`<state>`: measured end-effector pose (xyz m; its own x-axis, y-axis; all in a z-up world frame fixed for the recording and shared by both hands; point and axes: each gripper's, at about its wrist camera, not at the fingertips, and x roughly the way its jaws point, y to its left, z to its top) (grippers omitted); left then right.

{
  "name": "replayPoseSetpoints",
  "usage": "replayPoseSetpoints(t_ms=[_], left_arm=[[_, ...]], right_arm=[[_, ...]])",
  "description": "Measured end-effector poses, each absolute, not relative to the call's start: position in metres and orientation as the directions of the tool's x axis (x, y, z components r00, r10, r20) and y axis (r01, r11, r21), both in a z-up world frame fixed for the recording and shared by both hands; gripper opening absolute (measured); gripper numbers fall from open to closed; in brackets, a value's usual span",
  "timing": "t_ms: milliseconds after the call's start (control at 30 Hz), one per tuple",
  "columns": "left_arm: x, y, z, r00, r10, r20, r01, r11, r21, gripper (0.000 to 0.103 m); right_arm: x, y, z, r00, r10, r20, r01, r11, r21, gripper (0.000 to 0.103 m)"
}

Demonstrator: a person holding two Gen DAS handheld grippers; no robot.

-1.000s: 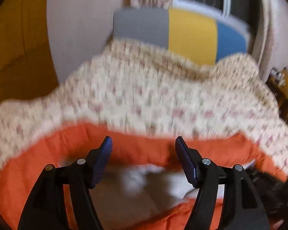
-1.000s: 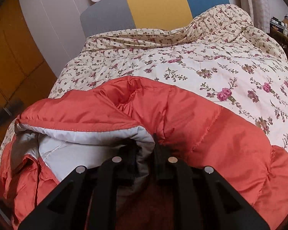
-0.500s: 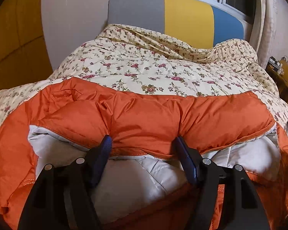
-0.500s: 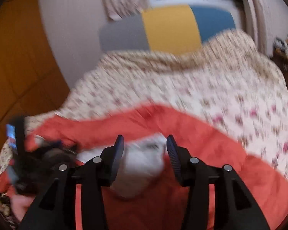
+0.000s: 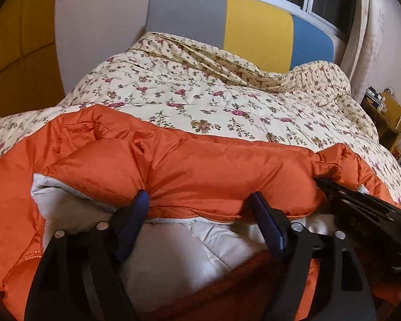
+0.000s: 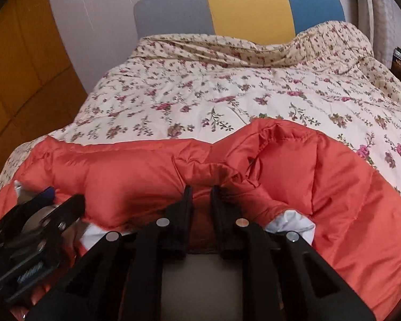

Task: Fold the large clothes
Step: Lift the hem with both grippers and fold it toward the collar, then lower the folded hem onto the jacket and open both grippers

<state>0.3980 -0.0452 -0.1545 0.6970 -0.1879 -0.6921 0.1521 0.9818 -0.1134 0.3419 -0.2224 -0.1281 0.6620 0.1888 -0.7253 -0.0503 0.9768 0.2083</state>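
two grippers at orange jacket (image 5: 200, 171), lying across floral quilt (image 5: 200, 99) on bed. your left gripper (image 5: 200, 200) jaws wide, just widened further, straddling puffy folded edge, no squeeze seen. your right gripper (image 6: 201, 190) just closed narrow, pinching jacket fold. white lining (image 5: 173, 248) exposed below.
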Motion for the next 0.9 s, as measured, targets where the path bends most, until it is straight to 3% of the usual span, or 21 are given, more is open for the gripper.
replayPoseSetpoints(t_ms=[100, 233, 333, 500, 567, 600, 667, 700, 767, 900], left_arm=[[0.394, -0.035, -0.146, 0.684, -0.21, -0.698, 0.178, 0.977, -0.12, 0.078], [0.389, -0.027, -0.145, 0.671, -0.145, -0.727, 0.216, 0.976, 0.005, 0.072], [0.4, -0.027, -0.161, 0.649, -0.154, -0.745, 0.222, 0.975, -0.008, 0.072], [0.401, -0.052, -0.158, 0.659, -0.031, -0.752, 0.223, 0.962, 0.156, 0.073], [0.392, -0.043, -0.143, 0.664, -0.082, -0.743, 0.222, 0.971, 0.091, 0.073], [0.381, -0.032, -0.125, 0.695, -0.153, -0.702, 0.21, 0.978, -0.005, 0.077], [0.371, -0.02, -0.102, 0.754, -0.189, -0.629, 0.17, 0.981, -0.091, 0.088], [0.372, -0.02, -0.096, 0.771, -0.188, -0.609, 0.16, 0.982, -0.101, 0.088], [0.383, -0.03, -0.09, 0.785, -0.167, -0.597, 0.155, 0.985, -0.071, 0.088], [0.421, -0.045, -0.128, 0.717, -0.07, -0.694, 0.144, 0.988, 0.05, 0.088]], right_arm=[[0.341, -0.223, -0.129, 0.665, 0.184, -0.723, -0.052, 0.978, 0.202, 0.014], [0.337, -0.224, -0.129, 0.67, 0.182, -0.72, -0.054, 0.979, 0.198, 0.014], [0.336, -0.222, -0.129, 0.672, 0.169, -0.721, -0.054, 0.982, 0.18, 0.014], [0.334, -0.224, -0.125, 0.665, 0.198, -0.72, -0.061, 0.976, 0.211, 0.015], [0.328, -0.228, -0.11, 0.685, 0.219, -0.695, -0.074, 0.97, 0.233, 0.02], [0.322, -0.228, -0.101, 0.709, 0.225, -0.668, -0.085, 0.968, 0.236, 0.024], [0.315, -0.221, -0.082, 0.751, 0.25, -0.611, -0.131, 0.963, 0.234, 0.024], [0.316, -0.215, -0.077, 0.759, 0.252, -0.6, -0.146, 0.964, 0.22, 0.024], [0.324, -0.201, -0.079, 0.737, 0.273, -0.618, -0.171, 0.96, 0.22, 0.023], [0.337, -0.19, -0.102, 0.688, 0.256, -0.679, -0.14, 0.965, 0.221, 0.023]])
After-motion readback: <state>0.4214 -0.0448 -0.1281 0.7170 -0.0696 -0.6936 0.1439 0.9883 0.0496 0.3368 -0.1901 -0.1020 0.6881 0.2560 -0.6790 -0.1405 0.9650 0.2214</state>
